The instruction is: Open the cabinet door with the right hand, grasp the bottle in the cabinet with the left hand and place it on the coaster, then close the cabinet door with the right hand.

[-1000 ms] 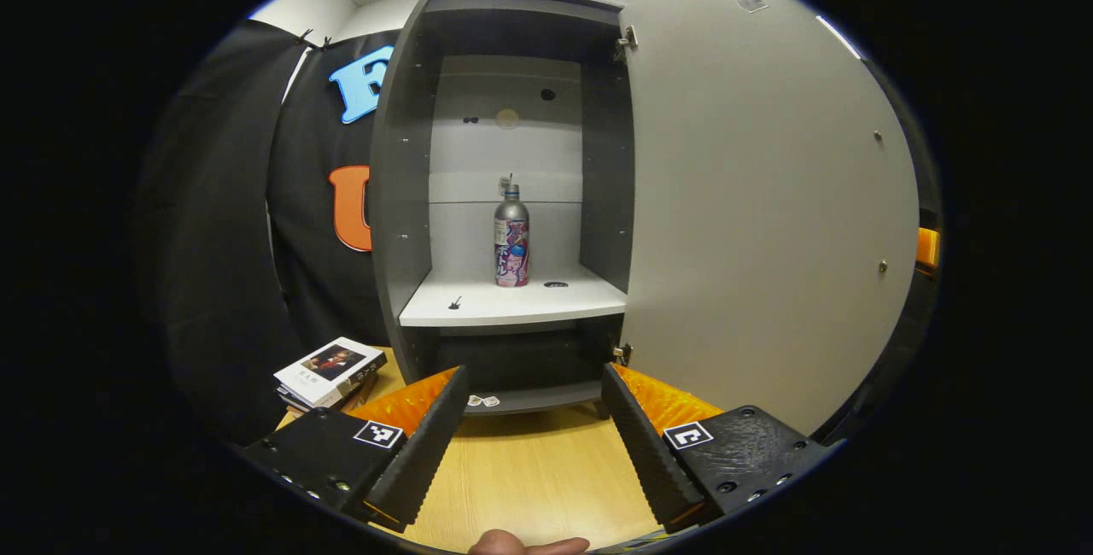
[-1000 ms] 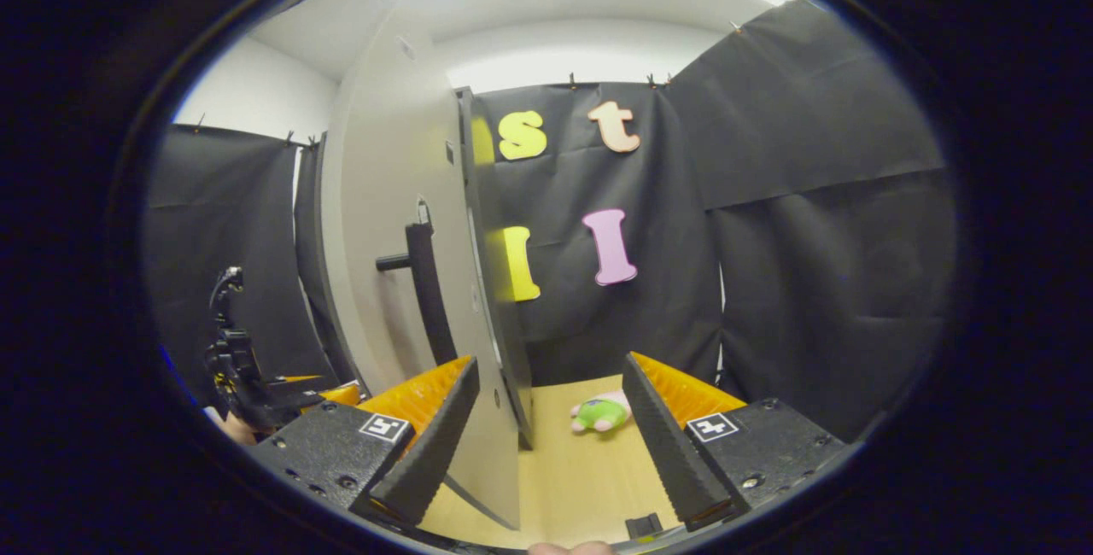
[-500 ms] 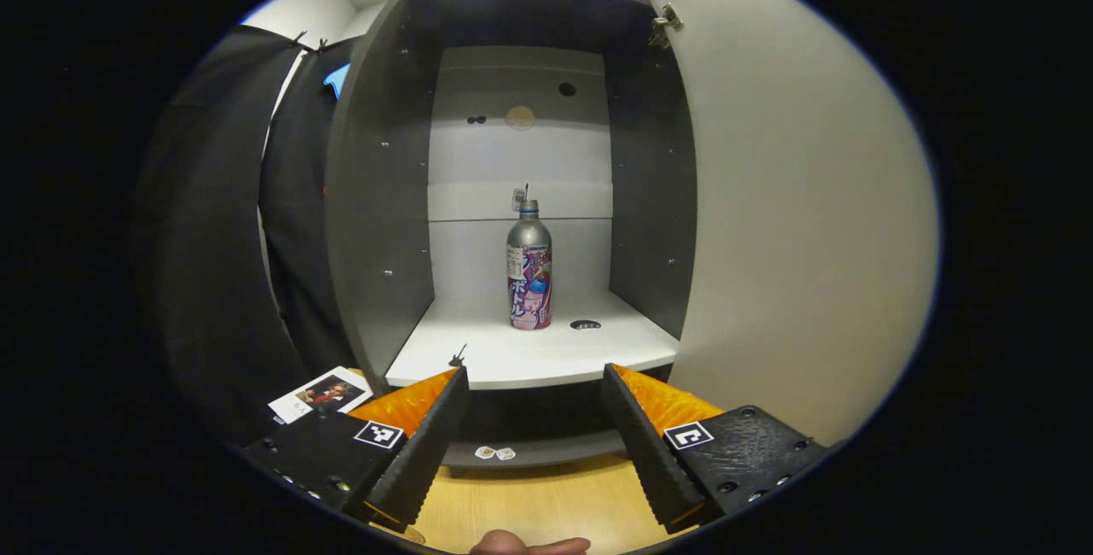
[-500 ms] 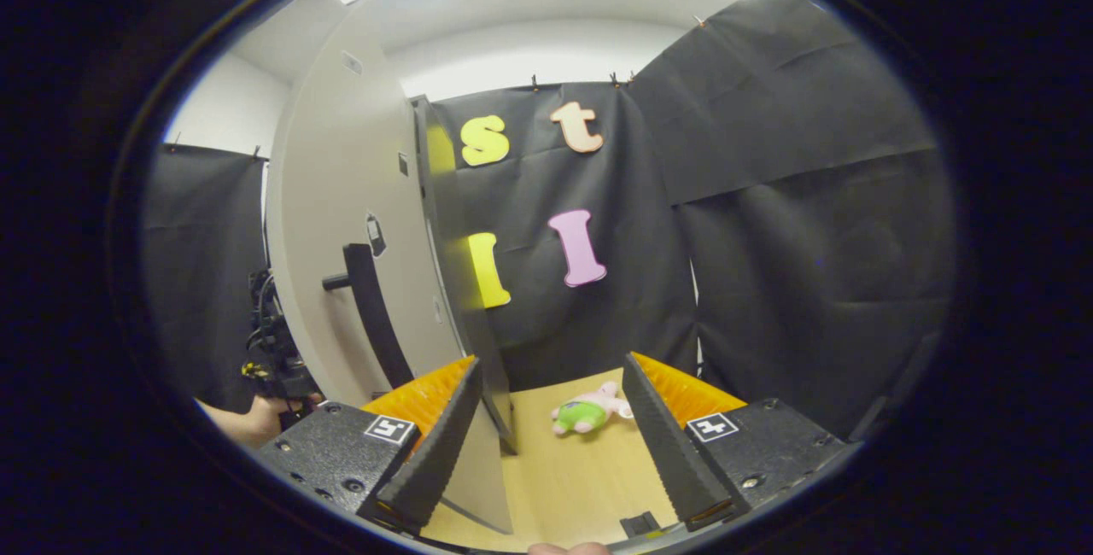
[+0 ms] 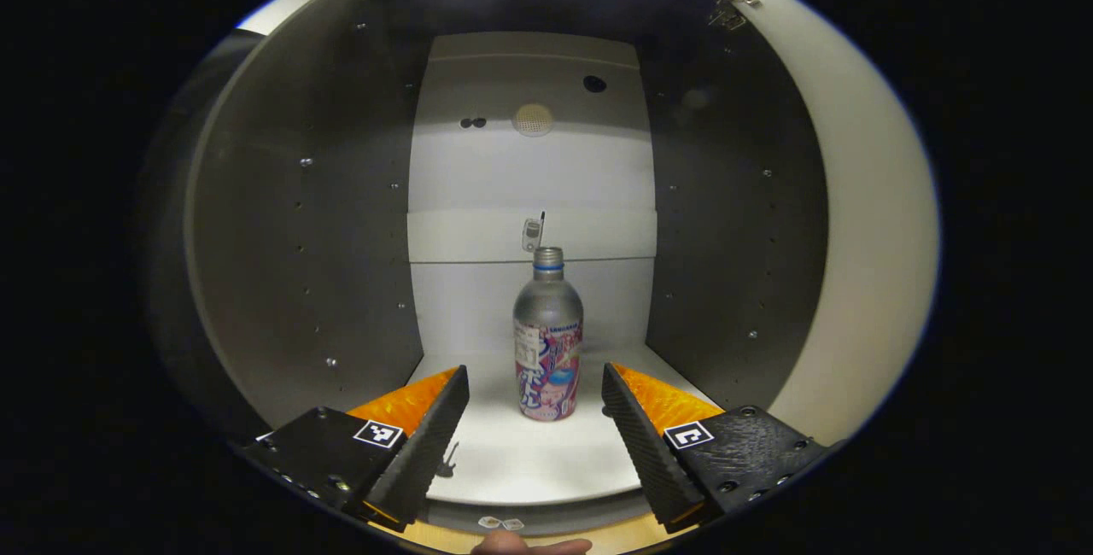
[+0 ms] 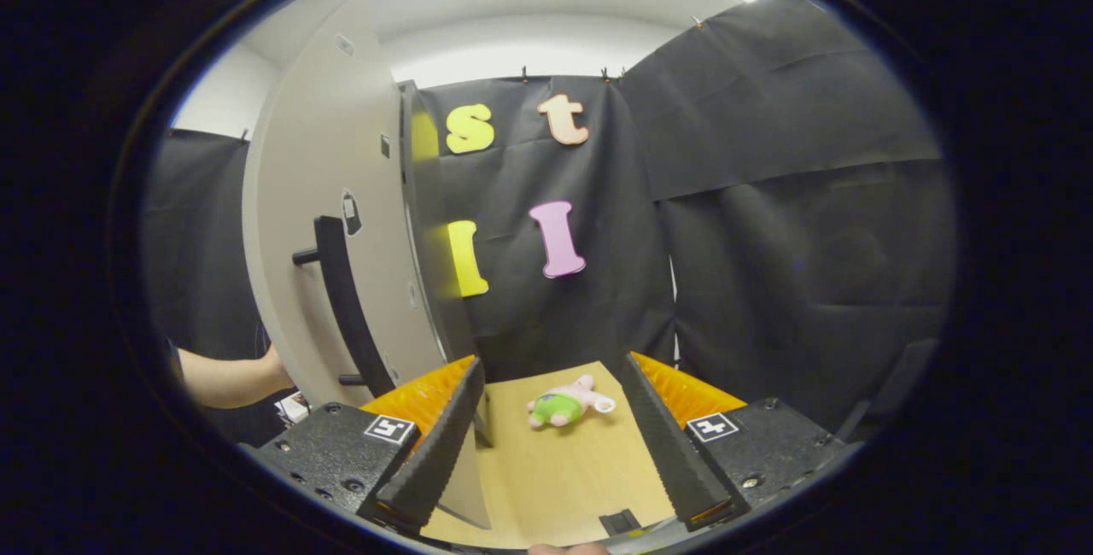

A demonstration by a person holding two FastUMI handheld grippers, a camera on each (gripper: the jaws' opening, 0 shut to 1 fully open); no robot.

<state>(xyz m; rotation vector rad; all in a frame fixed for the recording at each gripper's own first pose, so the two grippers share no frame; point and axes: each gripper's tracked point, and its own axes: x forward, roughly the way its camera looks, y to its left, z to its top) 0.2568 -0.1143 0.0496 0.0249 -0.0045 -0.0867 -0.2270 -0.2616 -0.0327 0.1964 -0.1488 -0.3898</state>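
The bottle (image 5: 548, 341) stood upright on the cabinet shelf (image 5: 512, 461), ahead of my left tool (image 5: 535, 384) and between its fingers. The open cabinet door (image 6: 316, 222) stood left of my right tool (image 6: 551, 376); a plush toy (image 6: 565, 401) lay on the table (image 6: 546, 478) ahead.

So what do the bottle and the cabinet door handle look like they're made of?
The bottle looks like brushed aluminium: matte silvery shoulder and neck, with a printed colourful wrap around its lower half; it could also be coated plastic. The door handle is a matte black bar on two short posts, probably painted metal or plastic; the look leaves that open.
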